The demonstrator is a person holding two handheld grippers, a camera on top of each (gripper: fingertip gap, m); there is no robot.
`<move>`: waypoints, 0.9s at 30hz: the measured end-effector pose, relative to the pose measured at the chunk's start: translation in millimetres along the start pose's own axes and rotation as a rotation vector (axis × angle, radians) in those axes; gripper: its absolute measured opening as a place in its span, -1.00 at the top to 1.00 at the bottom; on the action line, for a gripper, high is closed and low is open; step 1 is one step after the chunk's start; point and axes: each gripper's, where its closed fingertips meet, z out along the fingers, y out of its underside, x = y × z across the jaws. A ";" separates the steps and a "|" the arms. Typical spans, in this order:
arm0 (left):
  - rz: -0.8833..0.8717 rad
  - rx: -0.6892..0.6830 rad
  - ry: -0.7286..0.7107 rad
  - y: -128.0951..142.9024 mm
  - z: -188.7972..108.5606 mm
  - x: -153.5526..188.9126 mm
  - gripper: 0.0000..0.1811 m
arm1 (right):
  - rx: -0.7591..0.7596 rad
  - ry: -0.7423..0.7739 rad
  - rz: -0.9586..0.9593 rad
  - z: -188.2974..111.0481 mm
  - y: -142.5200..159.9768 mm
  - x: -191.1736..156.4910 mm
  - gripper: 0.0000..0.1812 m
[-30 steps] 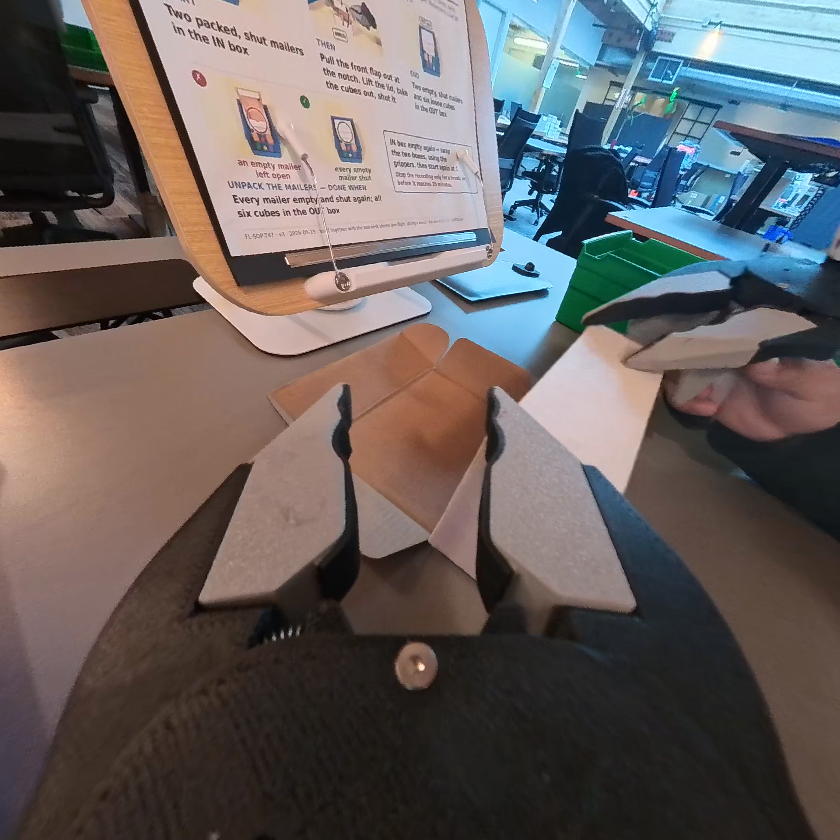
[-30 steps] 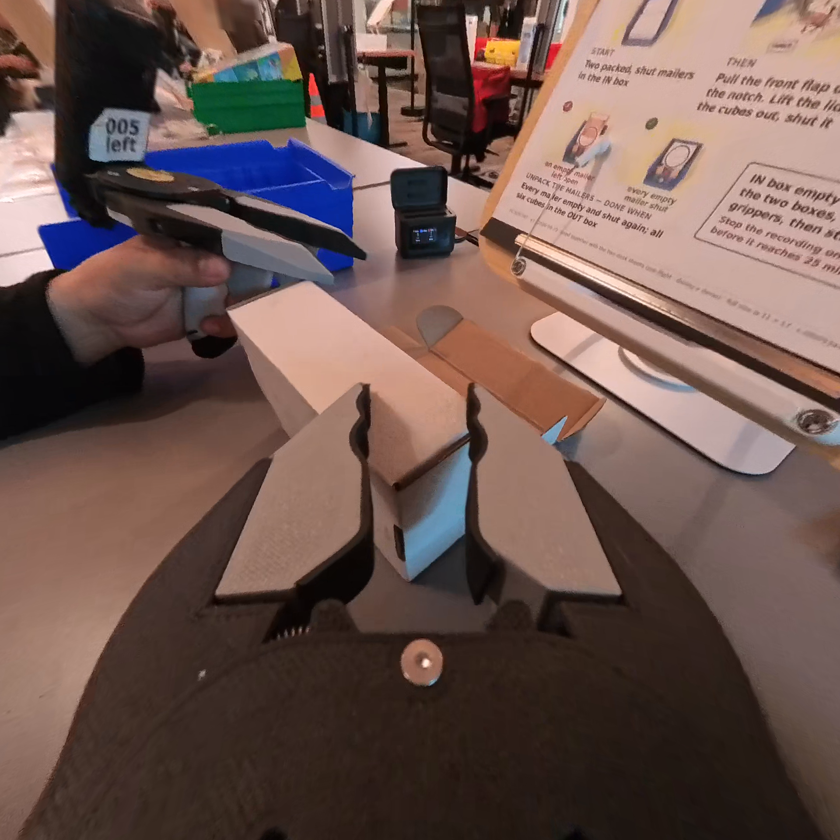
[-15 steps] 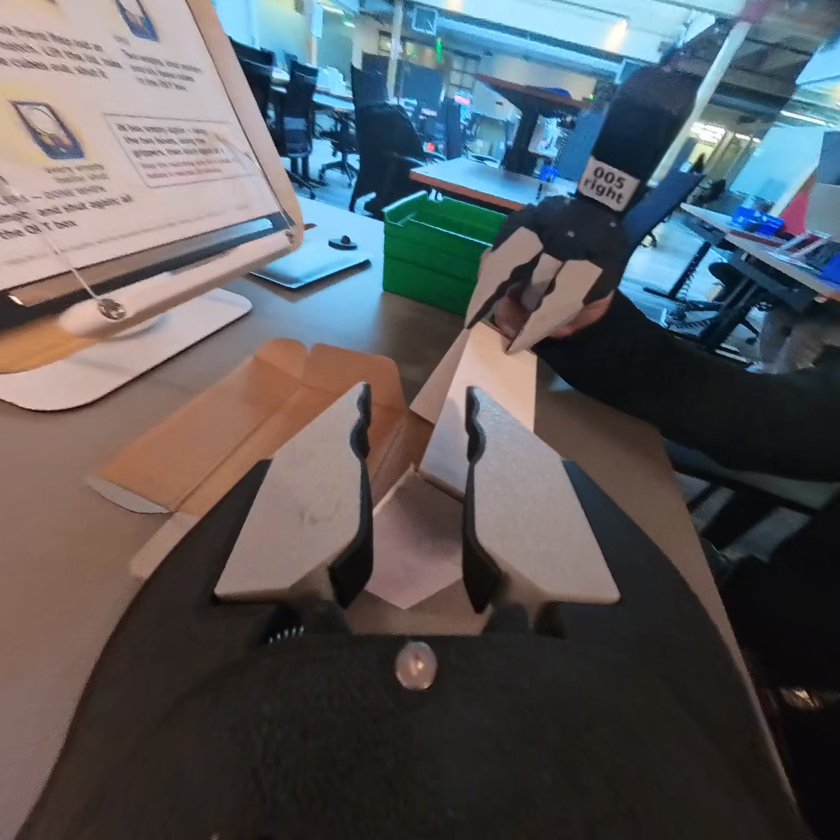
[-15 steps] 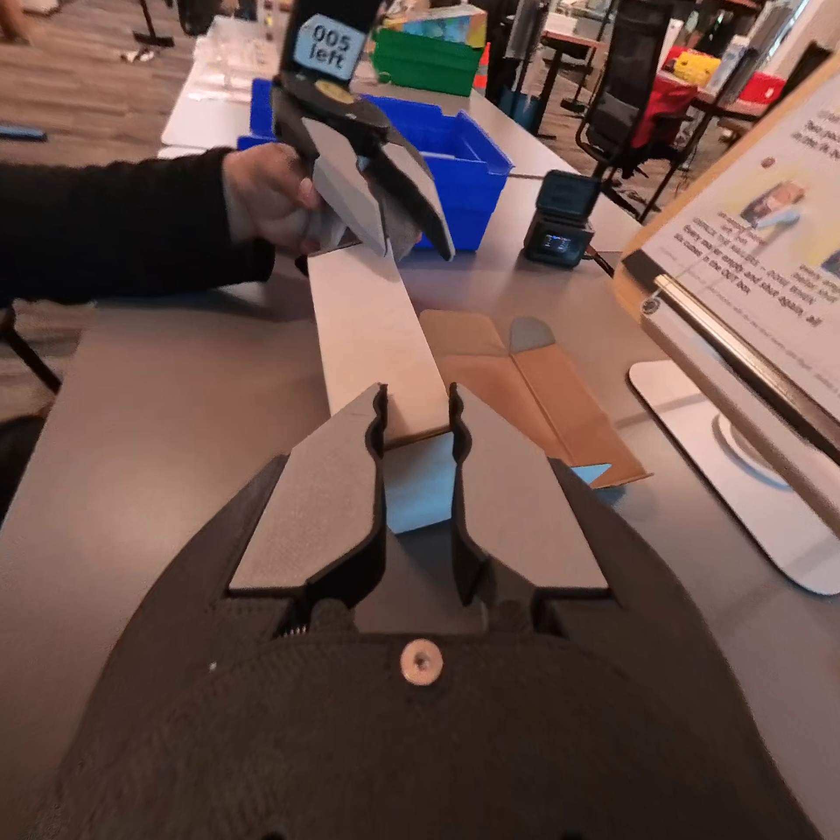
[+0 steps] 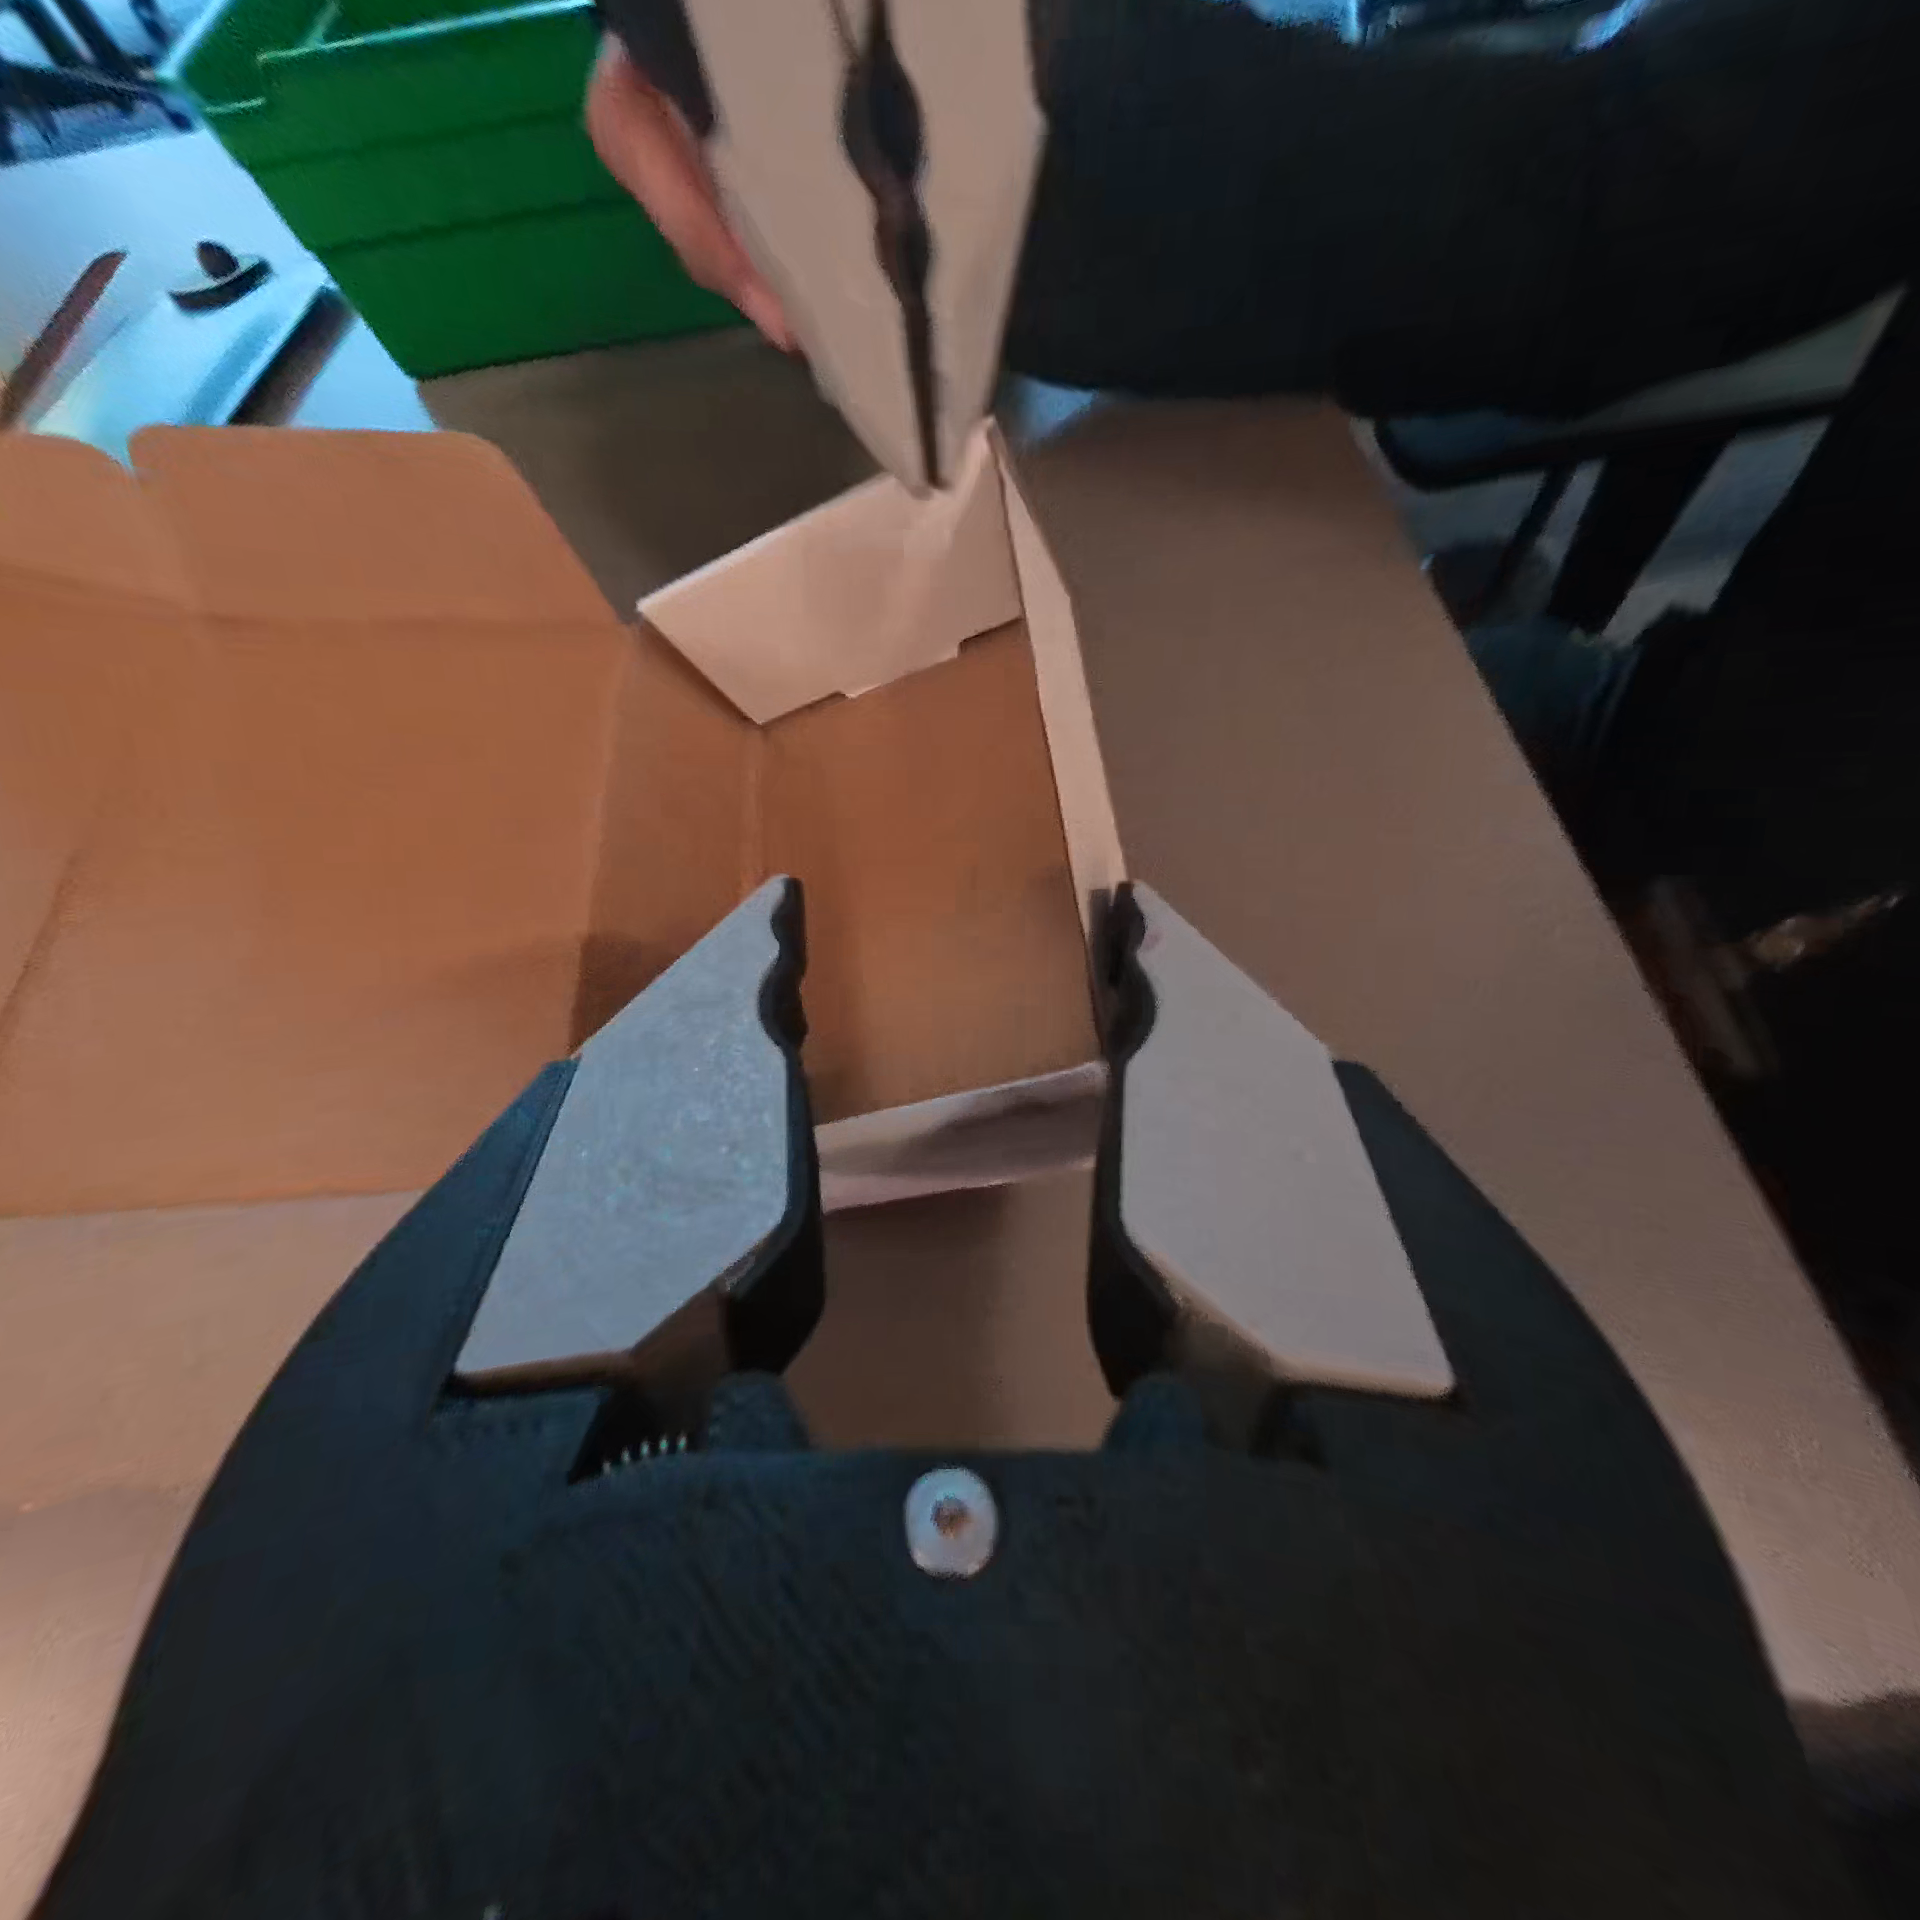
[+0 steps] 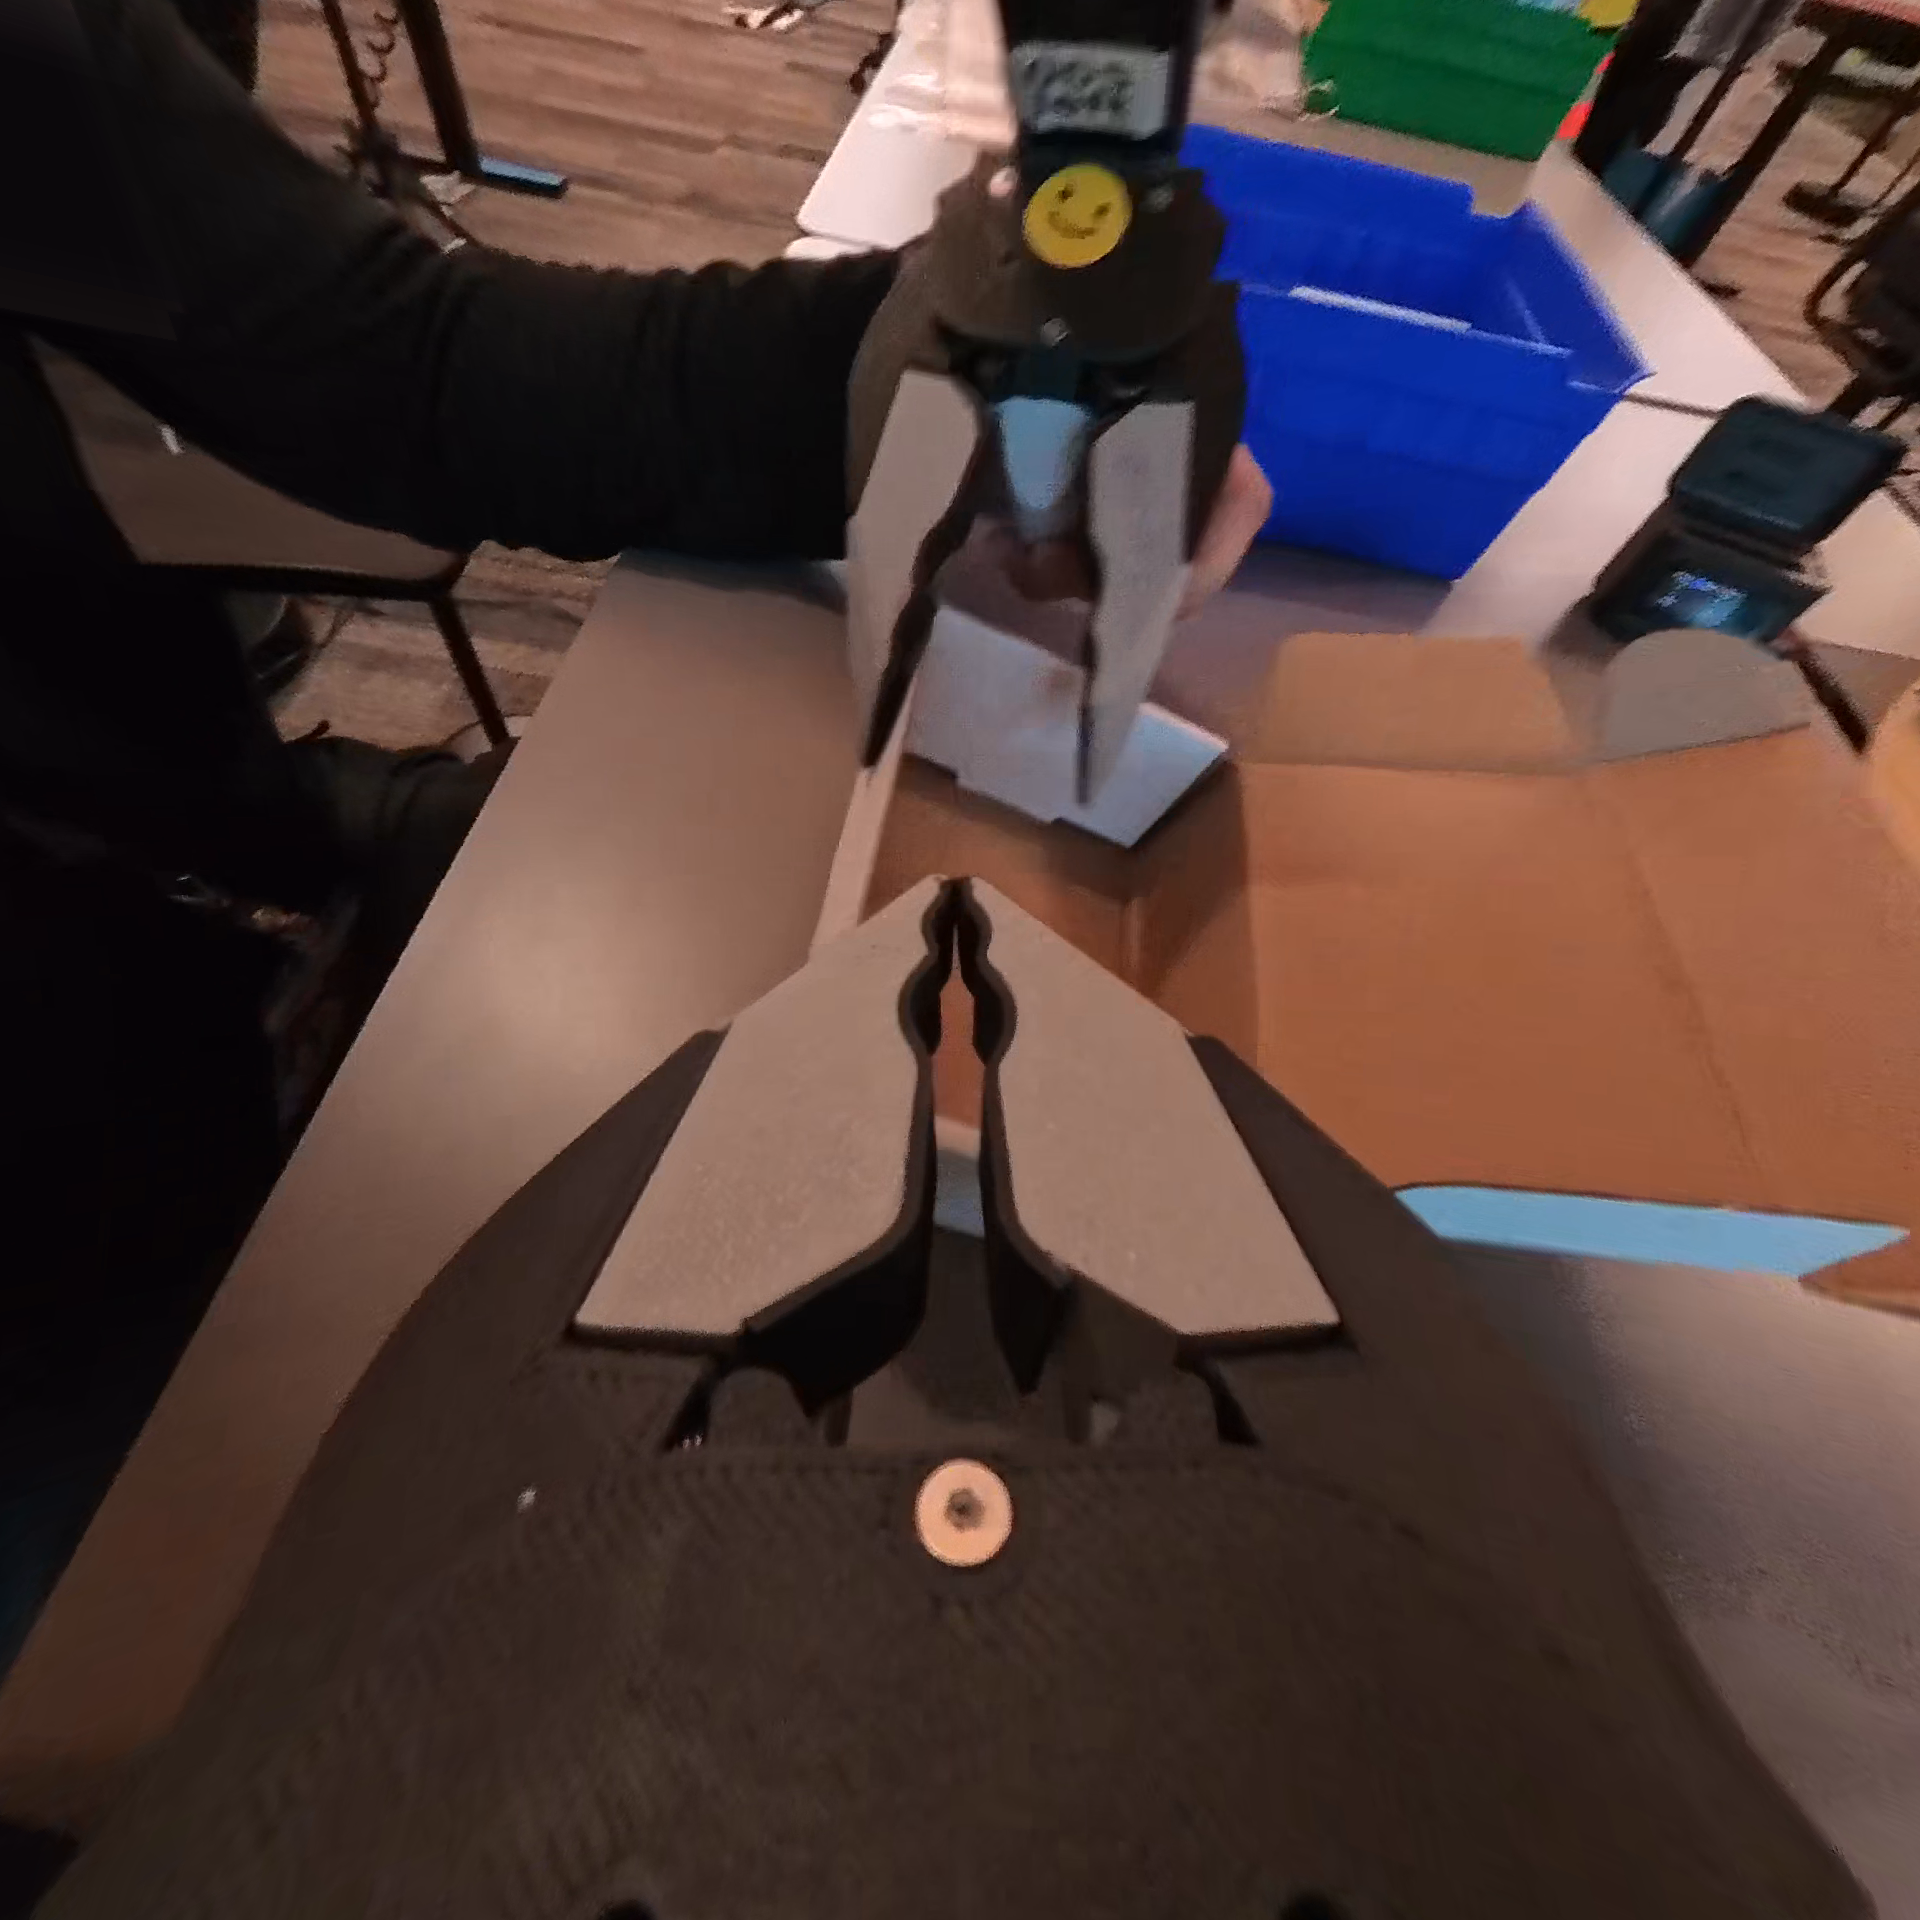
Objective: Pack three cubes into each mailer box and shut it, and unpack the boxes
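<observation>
Left claw (image 5: 945,956): we hold it spread over the near end of the open mailer box (image 5: 914,831), one finger inside the cavity, the other at the right wall; it grips nothing.

Right claw (image 6: 956,894): its fingers are pressed together at the tips, at the box's far right corner as the left wrist view shows it; whether a sliver of wall is pinched there, we cannot tell.

Mailer box: it sits open on the bench (image 5: 1299,727) near the right edge, white outside, brown inside, lid (image 5: 291,810) laid flat to the left. We see no cubes in the part of the cavity in view.

Handling: we judge the cardboard light and thin, stiff along its folds but ready to bend or slide if pushed; the walls and flap edges look the best places to take hold, with one claw steadying.

Surroundings: a green bin (image 5: 468,208) far left, a blue bin (image 6: 1392,343) on the other side.
</observation>
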 end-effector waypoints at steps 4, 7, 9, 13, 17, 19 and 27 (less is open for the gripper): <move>0.122 -0.111 0.013 15.9 10.7 9.1 0.98 | 0.067 0.290 -0.013 -13.8 -10.4 46.4 0.91; 0.160 -0.152 -0.007 20.5 18.1 7.9 0.99 | 0.031 0.522 0.016 -28.8 -2.7 82.8 0.83; 0.173 -0.156 -0.010 20.3 18.6 8.3 0.99 | -0.002 0.606 0.056 -34.4 5.0 97.3 0.82; 0.190 -0.165 -0.016 19.9 19.4 9.2 0.99 | -0.139 0.757 0.126 -43.1 35.0 122.9 0.89; 0.215 -0.176 -0.026 19.7 20.0 9.5 0.98 | -0.333 0.861 0.127 -45.6 71.6 139.6 0.92; 0.222 -0.182 -0.029 19.6 20.0 9.6 0.98 | -0.340 0.870 0.125 -42.7 73.8 141.8 0.96; 0.209 -0.178 -0.030 18.7 19.8 9.1 0.98 | -0.163 0.806 0.277 -47.5 60.3 139.8 0.94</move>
